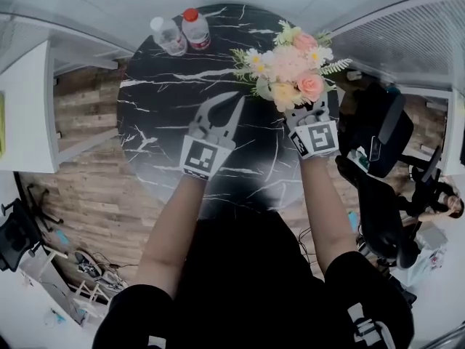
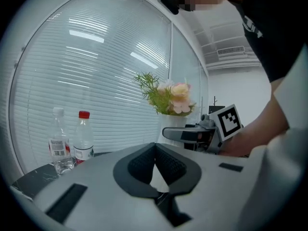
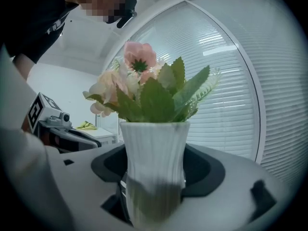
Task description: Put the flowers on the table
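Observation:
A bunch of pink, cream and white flowers (image 1: pixel 290 67) with green leaves stands upright in a ribbed white vase (image 3: pixel 154 153). My right gripper (image 1: pixel 304 113) is shut on the vase's lower body, over the right side of the round black marble table (image 1: pixel 167 107). Whether the vase's base touches the table is hidden. In the right gripper view the blooms (image 3: pixel 139 66) rise right in front of the camera. My left gripper (image 1: pixel 236 99) hovers over the table's middle, left of the vase, its jaws (image 2: pixel 155 146) meeting at the tips with nothing between them.
Two clear plastic bottles stand at the table's far edge, one white-capped (image 1: pixel 168 36) and one red-capped (image 1: pixel 196 29). A black office chair (image 1: pixel 378 144) sits close to the table's right side. A white cabinet (image 1: pixel 25 107) is at the left, and window blinds (image 2: pixel 96 71) lie behind the table.

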